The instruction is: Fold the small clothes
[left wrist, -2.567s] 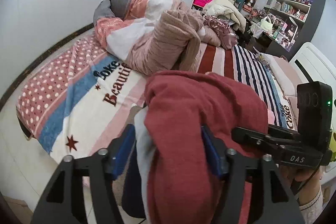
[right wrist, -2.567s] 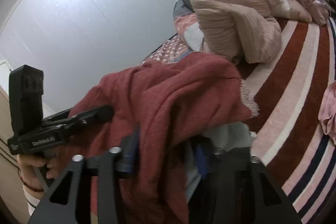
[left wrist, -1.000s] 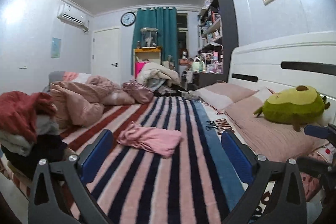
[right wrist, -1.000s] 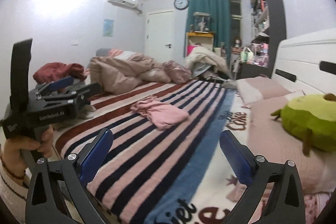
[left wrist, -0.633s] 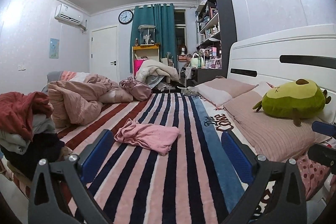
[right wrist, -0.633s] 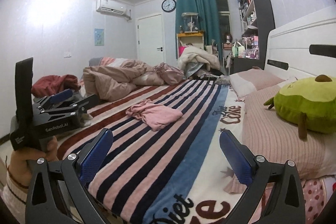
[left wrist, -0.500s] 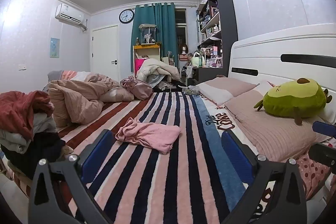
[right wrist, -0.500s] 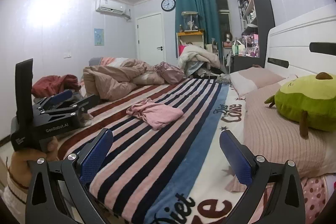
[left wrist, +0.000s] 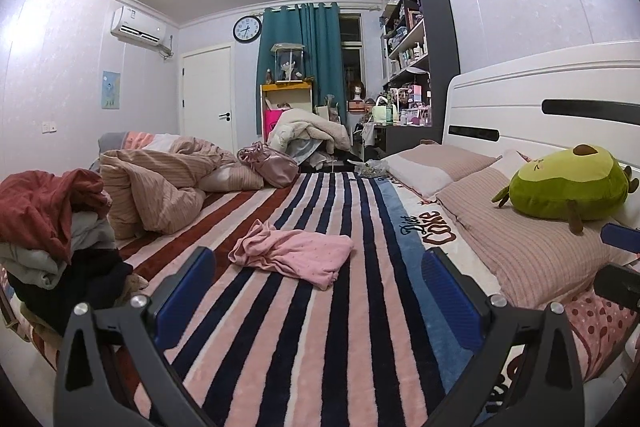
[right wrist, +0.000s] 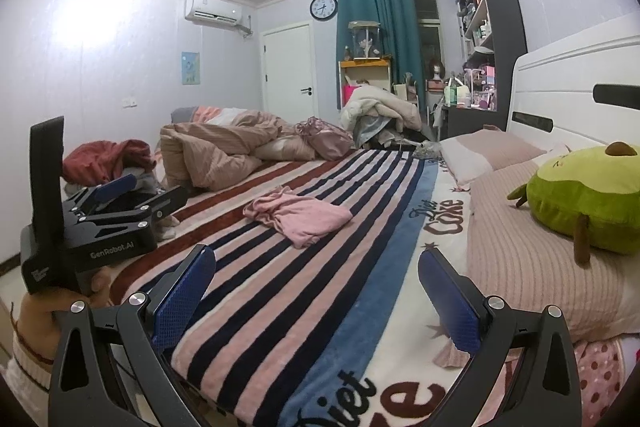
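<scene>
While both tongs hang over the near edge of the bed [left wrist: 360, 327], neither holds anything: the left tongs [left wrist: 316, 287] stand spread wide, blue pads far apart, and the right tongs [right wrist: 316, 291] are spread just the same. That wide stance suits a soft, flat target, since open pads can come down on either side of a cloth edge.

The task's thing, a pink garment [left wrist: 292, 253], lies crumpled on the striped blanket, near the middle of the bed and well beyond both tongs. It sits alone on bare stripes, apart from everything else, which judging by the layout gives room to spread it flat before folding. One end is bunched up and the other lies flatter, so it will likely need smoothing first.

Left of the garment, at the bed's edge, a pile [left wrist: 52, 227] of clothes is stacked with a red piece on top; it looks like finished work set out of the way, though that is only a reading of its place. Beyond the garment a rumpled duvet [left wrist: 160, 187] is pushed toward the far side, leaving the centre free. Right of the garment, on the pillows, rests a green plush [left wrist: 560, 183], clear of the working area.

In the right view a hand [right wrist: 48, 307] grips the left tool's handle, holding it level and pointed toward the garment. The next step seems to be reaching forward for it.
</scene>
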Demonstrator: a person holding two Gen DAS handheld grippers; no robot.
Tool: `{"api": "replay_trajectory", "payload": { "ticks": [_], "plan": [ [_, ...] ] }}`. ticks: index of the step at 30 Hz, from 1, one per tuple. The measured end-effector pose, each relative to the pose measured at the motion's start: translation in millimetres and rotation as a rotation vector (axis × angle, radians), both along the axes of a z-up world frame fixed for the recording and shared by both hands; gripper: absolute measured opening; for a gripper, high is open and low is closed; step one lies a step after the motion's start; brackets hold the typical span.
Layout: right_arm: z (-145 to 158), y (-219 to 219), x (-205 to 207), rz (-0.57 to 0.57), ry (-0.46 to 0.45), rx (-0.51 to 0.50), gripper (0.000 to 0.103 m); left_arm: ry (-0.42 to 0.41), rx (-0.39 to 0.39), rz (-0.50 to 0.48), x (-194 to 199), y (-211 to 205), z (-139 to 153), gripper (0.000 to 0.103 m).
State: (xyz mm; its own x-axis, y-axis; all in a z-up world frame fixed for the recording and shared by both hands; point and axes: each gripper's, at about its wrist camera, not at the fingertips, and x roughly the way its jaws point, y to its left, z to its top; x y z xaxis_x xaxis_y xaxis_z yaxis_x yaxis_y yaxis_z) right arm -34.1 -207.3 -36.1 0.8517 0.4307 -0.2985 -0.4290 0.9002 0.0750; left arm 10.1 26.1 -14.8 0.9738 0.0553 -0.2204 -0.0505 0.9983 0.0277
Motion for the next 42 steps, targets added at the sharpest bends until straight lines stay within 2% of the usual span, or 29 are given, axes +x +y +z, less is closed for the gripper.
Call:
{"api": "replay_trajectory", "payload": {
  "ticks": [6, 42],
  "plan": [
    [3.4, -1.2, 2.5, 0.010, 0.022, 0.041, 0.101, 0.000, 0.007, 0.001, -0.6, 0.8, 0.1, 0.102],
    [2.2, 2.9, -15.8, -0.039, 0.001, 0.034, 0.101, 0.004, 0.001, -0.035, -1.5, -3.4, -2.0, 0.102]
  ]
}}
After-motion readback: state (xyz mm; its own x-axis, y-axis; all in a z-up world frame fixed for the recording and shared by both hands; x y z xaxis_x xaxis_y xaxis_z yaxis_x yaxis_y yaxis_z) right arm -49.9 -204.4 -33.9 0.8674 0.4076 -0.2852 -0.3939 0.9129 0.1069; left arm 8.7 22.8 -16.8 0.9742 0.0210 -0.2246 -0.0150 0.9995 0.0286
